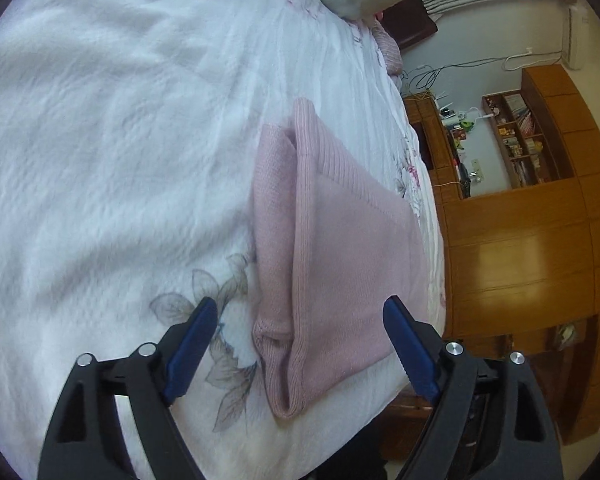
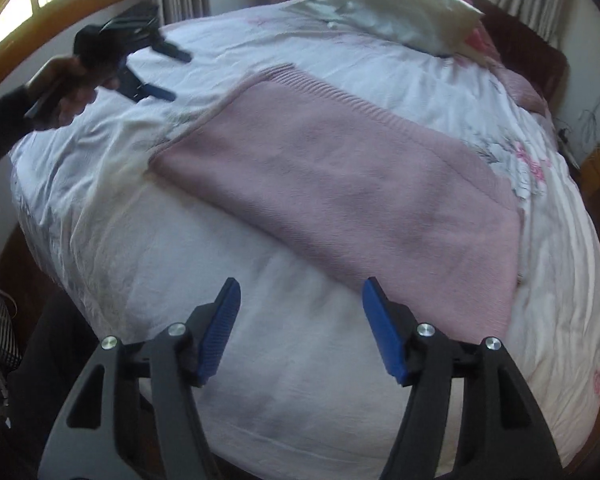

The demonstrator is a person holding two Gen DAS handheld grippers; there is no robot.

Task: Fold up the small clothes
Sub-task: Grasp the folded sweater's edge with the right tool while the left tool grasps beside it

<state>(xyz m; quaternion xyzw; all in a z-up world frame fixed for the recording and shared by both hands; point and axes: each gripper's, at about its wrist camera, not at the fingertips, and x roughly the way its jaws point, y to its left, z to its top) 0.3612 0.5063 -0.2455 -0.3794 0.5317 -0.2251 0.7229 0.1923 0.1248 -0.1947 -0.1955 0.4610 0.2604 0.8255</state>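
We are hovering both tools over a pink knitted garment that is lying flat on the white floral bedspread, near the bed's edge, already folded into a long panel with layers stacked along one side. The left gripper is standing with its blue pads wide apart and holding nothing, aimed at the near end where the ribbed hem is doubling over; the right gripper is likewise spread and empty, poised just off the garment's near corner. We judge the step in hand to be the next fold across the length. To do it well, we are wanting each tool to pinch every layer at a corner of the same short edge, lifting together and low, so the stack is not sliding apart, then laying the edge square on the far one. The left wrist view is showing us the layered edge and the tucked fold, which the right view is flattening into a plain sheet; it is also showing wooden shelving beyond the bed. The right wrist view alone is showing the whole outline, the pillows, and the person's hand gripping the left tool above the bedspread, beside the garment's far end.
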